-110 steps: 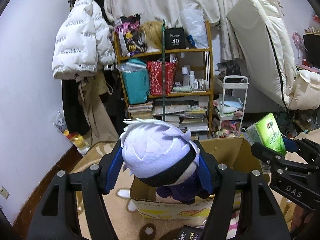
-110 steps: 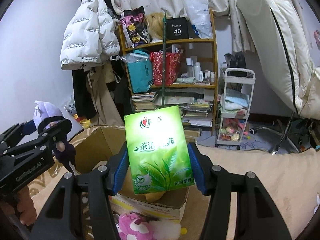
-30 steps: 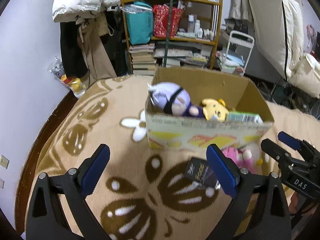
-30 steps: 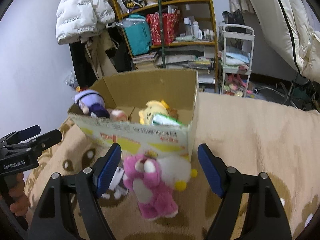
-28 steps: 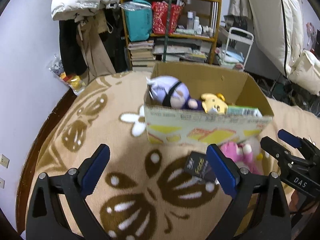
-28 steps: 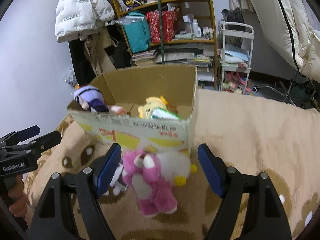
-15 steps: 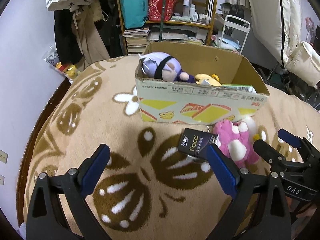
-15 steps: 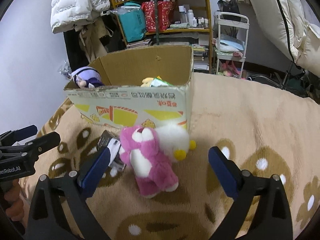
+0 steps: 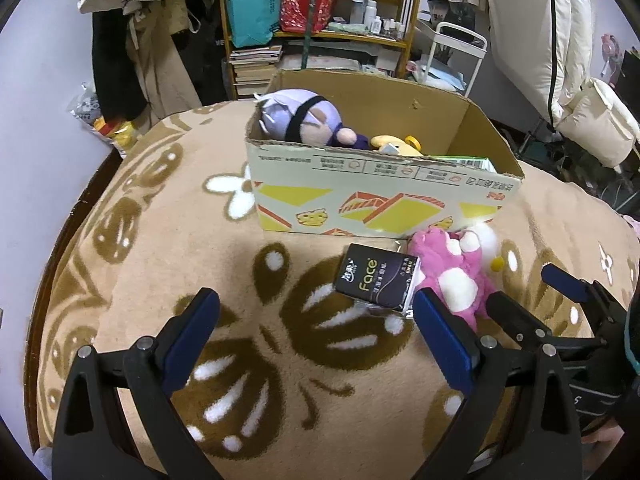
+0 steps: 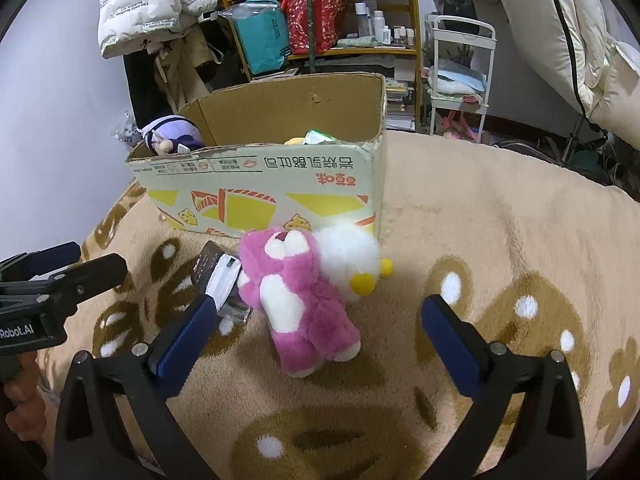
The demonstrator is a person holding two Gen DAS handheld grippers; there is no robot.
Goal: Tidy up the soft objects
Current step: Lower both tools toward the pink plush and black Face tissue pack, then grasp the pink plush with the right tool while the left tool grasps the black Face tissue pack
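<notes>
Where shelves (image 10: 320,12) stand behind, a floral blanket (image 9: 160,248) spreads.

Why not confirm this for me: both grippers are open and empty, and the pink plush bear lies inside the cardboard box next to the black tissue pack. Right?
Not quite. The pink plush bear lies outside the cardboard box, on the blanket in front of it, beside the black tissue pack. The right wrist view shows this. The left gripper and right gripper are indeed open and empty.

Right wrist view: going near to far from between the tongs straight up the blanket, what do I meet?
Right tongs, open → pink plush bear → white plush → cardboard box → wooden shelf unit at the back wall.
</notes>
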